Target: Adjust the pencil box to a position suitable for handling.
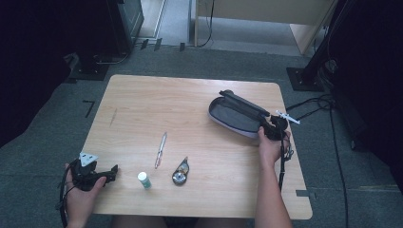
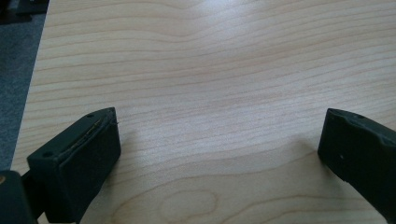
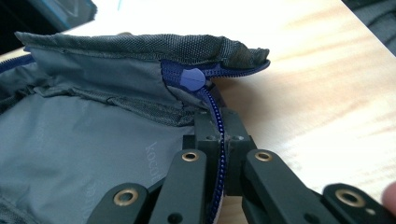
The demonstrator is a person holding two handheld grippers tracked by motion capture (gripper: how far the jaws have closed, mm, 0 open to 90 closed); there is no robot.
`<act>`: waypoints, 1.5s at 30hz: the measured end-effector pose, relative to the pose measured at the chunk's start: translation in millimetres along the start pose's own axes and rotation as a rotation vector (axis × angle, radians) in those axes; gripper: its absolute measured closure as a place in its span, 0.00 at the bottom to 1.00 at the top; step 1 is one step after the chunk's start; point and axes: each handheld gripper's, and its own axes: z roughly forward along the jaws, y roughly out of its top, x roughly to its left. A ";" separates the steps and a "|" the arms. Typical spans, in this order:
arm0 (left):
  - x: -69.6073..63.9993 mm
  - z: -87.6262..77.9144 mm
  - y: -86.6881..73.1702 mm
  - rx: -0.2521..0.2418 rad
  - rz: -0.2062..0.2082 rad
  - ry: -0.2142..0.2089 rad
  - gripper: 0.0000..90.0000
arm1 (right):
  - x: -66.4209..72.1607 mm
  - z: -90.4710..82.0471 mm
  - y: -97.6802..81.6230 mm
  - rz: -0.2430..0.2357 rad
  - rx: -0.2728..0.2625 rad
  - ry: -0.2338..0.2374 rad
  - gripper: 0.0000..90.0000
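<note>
An open grey pencil case (image 1: pixel 235 116) with a blue zipper lies at the right of the wooden table (image 1: pixel 157 104). My right gripper (image 1: pixel 272 129) is shut on its near rim. In the right gripper view the jaws (image 3: pixel 217 128) pinch the blue zipper edge of the case (image 3: pixel 84 140), just below the zipper pull (image 3: pixel 192 79). My left gripper (image 1: pixel 110 174) rests at the table's front left corner. Its jaws (image 2: pixel 219 126) stand wide open over bare wood, with nothing between them.
A pen (image 1: pixel 161 149), a small white glue stick (image 1: pixel 144 180) and a correction tape roller (image 1: pixel 180 173) lie in the front middle of the table. A white stick-like item (image 1: pixel 288 117) lies beside the case near the right edge. Cables run over the floor at right.
</note>
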 end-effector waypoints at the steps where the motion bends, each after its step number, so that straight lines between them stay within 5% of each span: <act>1: -0.1 0.1 0.1 0.000 -0.001 0.000 0.00 | 2.9 -1.4 1.3 -0.001 -0.005 0.012 0.99; 11: -0.1 0.4 0.3 0.000 0.000 0.000 0.00 | 41.7 -10.0 7.2 -0.082 0.010 0.143 0.99; 19: -0.2 0.4 0.3 0.000 -0.001 -0.001 0.00 | 80.4 -10.2 -2.1 -0.161 0.049 0.233 0.99; 26: -0.2 0.4 0.3 0.000 0.000 -0.001 0.00 | 100.6 -8.1 -10.0 -0.229 0.084 0.287 0.99; 36: -0.2 0.4 0.3 0.000 -0.001 -0.001 0.00 | 101.9 8.4 -29.2 -0.283 0.148 0.298 0.99; 45: -0.2 0.3 0.3 0.001 0.000 -0.001 0.00 | 93.7 26.6 -49.8 -0.268 0.159 0.278 0.98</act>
